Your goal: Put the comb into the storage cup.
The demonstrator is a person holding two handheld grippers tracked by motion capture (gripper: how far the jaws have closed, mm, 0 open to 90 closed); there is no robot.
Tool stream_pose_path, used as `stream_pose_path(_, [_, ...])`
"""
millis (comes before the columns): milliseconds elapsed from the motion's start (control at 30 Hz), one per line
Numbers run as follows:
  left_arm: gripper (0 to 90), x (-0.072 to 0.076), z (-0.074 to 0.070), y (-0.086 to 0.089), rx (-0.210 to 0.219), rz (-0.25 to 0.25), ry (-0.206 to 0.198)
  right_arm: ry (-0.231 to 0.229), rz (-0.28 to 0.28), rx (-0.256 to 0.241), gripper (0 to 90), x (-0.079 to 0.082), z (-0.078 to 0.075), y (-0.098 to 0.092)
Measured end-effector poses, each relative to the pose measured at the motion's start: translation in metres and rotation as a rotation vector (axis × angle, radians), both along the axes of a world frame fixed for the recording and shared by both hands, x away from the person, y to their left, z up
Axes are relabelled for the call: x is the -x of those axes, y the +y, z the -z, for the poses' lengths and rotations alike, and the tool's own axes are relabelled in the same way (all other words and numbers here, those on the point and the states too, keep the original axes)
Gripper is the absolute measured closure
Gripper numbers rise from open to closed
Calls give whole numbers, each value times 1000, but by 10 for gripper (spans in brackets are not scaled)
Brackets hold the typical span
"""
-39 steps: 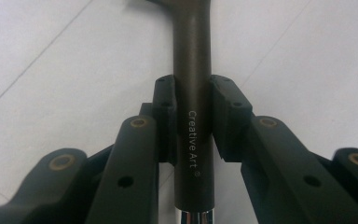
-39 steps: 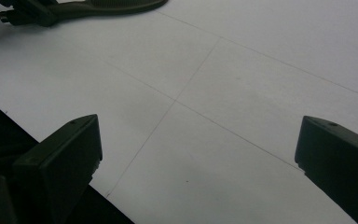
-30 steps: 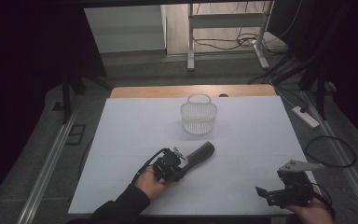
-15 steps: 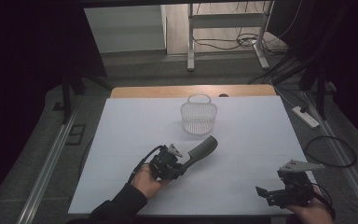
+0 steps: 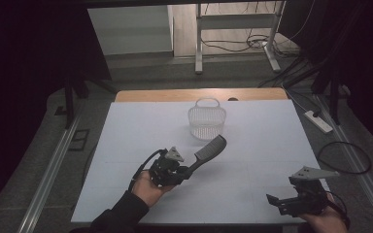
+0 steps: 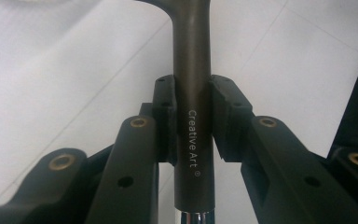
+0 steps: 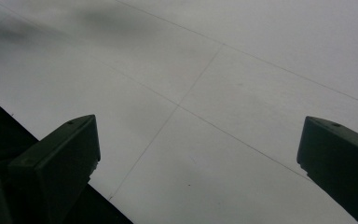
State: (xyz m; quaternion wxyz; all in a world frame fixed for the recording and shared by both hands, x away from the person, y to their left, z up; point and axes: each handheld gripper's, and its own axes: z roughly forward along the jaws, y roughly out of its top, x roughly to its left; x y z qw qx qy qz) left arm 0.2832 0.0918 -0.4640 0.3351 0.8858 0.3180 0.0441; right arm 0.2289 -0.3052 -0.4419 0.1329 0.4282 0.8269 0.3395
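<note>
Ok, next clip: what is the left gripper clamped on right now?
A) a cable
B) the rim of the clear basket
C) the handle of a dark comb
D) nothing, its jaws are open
C: the left gripper has both jaws pressed against the handle of the dark comb, whose toothed end points toward the clear basket.

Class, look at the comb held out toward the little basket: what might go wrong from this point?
1. The left tool clamps only the handle end of the comb, so the long free part could pivot or slip in the grip.
2. The comb's toothed end sits close to the light, see-through basket; a nudge might tip or push it.
</note>
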Motion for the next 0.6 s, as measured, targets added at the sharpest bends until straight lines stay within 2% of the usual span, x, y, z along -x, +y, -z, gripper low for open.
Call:
stream_pose_path(333, [725,4,-9,11,75,-24,-41,-28,-20,-11,0,1,-2,1])
stream_pose_path(600, [725,8,-14,15,86,-17,-62,-72,-70,-65,0,1,-6,4])
